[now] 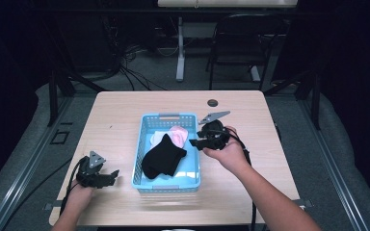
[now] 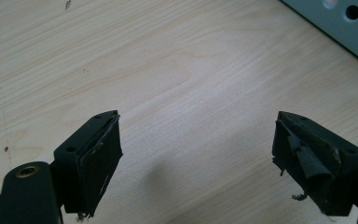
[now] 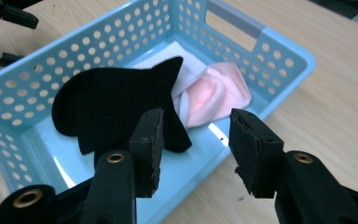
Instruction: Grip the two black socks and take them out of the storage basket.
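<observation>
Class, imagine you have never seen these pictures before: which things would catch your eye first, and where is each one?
First comes the bright blue basket in the middle of the pale wooden table, with a black sock lying over a pink and white sock inside it. Next, the right claw hovers open at the basket's right rim with nothing between its jaws. The left claw rests open on the table to the basket's left.

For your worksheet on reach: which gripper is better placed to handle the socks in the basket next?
Right. The right gripper, open, hangs at the blue basket's rim over the black sock; the left gripper rests on bare table beside it.
</observation>
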Demonstrator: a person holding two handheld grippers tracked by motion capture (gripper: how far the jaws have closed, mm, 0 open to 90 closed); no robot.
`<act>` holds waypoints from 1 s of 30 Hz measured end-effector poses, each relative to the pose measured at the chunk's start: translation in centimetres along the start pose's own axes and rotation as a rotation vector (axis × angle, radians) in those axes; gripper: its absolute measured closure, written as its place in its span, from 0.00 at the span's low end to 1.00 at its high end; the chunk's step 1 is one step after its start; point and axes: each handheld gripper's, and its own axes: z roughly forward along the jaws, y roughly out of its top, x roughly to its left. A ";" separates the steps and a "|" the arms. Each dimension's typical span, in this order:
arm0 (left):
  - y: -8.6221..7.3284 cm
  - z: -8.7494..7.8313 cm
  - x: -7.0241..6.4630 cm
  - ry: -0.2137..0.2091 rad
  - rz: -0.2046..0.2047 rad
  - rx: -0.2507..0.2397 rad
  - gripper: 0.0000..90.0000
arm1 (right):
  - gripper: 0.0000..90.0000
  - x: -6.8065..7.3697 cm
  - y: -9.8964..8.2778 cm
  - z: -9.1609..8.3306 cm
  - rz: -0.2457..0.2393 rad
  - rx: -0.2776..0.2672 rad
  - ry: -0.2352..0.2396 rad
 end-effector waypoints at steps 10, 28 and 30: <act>0.0 0.0 -0.1 -0.001 0.003 -0.001 0.17 | 0.52 0.8 1.8 2.5 -0.059 -0.009 0.006; 0.1 0.0 0.0 -0.004 0.007 -0.004 0.17 | 0.63 2.2 3.0 8.5 -0.043 0.092 0.040; 0.1 0.0 0.0 -0.003 0.007 -0.004 0.17 | 0.63 1.9 3.0 9.2 -0.009 0.105 0.052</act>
